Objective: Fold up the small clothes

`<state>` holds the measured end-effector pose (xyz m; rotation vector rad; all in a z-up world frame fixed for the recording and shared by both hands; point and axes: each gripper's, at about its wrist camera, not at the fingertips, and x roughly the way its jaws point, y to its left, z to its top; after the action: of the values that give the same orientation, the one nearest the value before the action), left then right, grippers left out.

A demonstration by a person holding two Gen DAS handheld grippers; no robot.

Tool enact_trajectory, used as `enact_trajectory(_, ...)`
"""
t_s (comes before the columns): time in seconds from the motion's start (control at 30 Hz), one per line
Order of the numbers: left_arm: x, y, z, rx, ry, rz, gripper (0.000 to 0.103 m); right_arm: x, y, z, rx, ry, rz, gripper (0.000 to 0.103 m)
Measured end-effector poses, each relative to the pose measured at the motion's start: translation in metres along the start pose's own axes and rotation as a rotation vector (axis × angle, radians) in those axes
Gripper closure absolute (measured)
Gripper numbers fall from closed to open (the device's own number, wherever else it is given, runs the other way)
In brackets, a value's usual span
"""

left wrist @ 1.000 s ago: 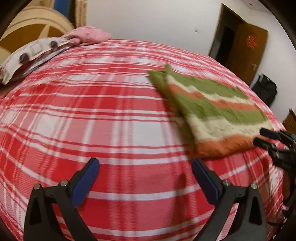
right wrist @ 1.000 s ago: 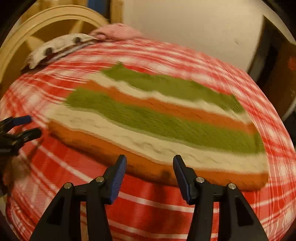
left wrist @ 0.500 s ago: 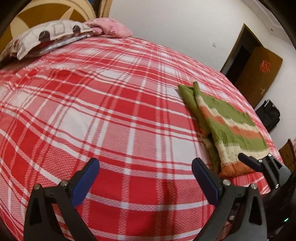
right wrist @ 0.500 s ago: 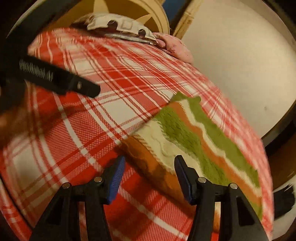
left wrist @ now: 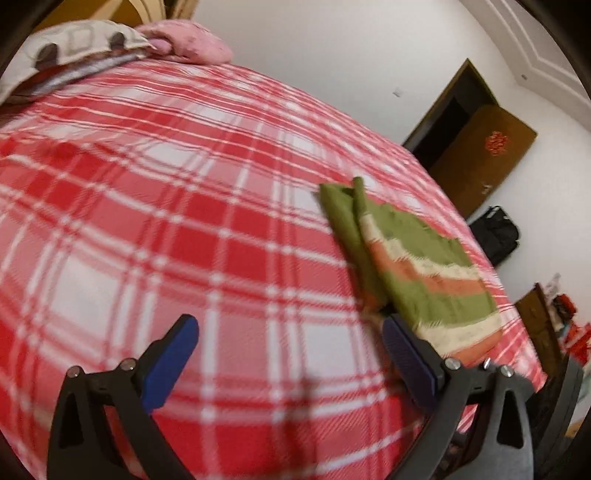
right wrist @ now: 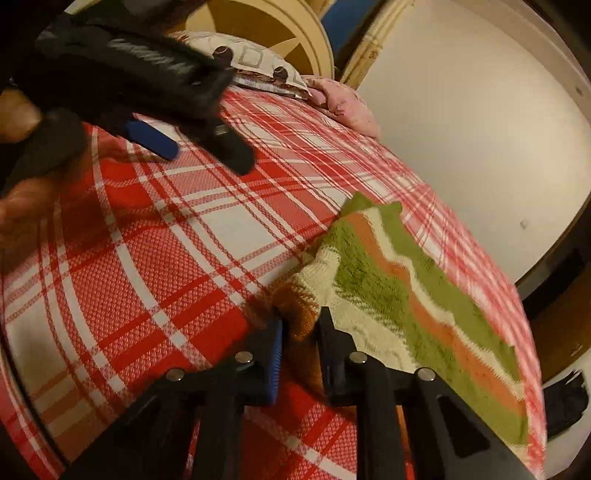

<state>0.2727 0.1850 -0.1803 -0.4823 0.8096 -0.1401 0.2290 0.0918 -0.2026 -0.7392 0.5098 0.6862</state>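
A folded knitted garment (right wrist: 424,295), striped in green, orange and cream, is seen lying on a bed covered by a red-and-white plaid bedspread (left wrist: 184,221), toward the right side of the bed in the left wrist view. Its near orange hem corner is caught between the blue-padded fingers of the right gripper (right wrist: 299,325), whose jaws are closing, with the knit bunched between the pads. The left gripper (left wrist: 291,350) is held with its jaws wide apart and nothing between them, above bare bedspread just left of the garment; its right finger (left wrist: 406,354) is seen next to the garment's near left edge, though contact cannot be told through the blur. In the right wrist view the left gripper (right wrist: 192,147) is seen at far left, held by a hand (right wrist: 22,177). At the far end of the bed, a patterned pillow (left wrist: 66,48) and a pink pillow (left wrist: 188,48) are seen against a wooden headboard (right wrist: 266,33). A brown door (left wrist: 480,155) and a black bag (left wrist: 495,232) are visible by the far right wall.
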Motion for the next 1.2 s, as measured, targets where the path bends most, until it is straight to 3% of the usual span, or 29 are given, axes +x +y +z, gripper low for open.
enact_trajectory(0.37, 0.058, -0.042, 0.049, 0.022, 0.063, -0.122, 0.003, 0.007, -0.015, -0.004, 0.054, 0.015, 0.033, 0.087)
enact_trajectory(0.83, 0.105, -0.056, 0.070, 0.070, 0.092, -0.126, 0.019, 0.015, -0.027, -0.006, 0.053, 0.007, 0.046, 0.087)
enact_trajectory(0.9, 0.107, -0.056, 0.071, 0.078, 0.100, -0.147, 0.045, 0.015, -0.028, -0.007, 0.051, 0.005, 0.048, 0.087)
enact_trajectory(0.93, 0.110, -0.057, 0.070, 0.085, 0.119, -0.150, 0.053, 0.015, -0.029, -0.007, 0.050, 0.006, 0.047, 0.087)
enact_trajectory(1.0, 0.111, -0.057, 0.070, 0.098, 0.118, -0.137, 0.082, 0.012, -0.029, -0.008, 0.048, 0.001, 0.043, 0.088)
enact_trajectory(1.2, 0.090, -0.063, 0.073, 0.123, 0.073, -0.160, 0.089, -0.004, -0.038, -0.011, 0.065, -0.033, 0.022, 0.090)
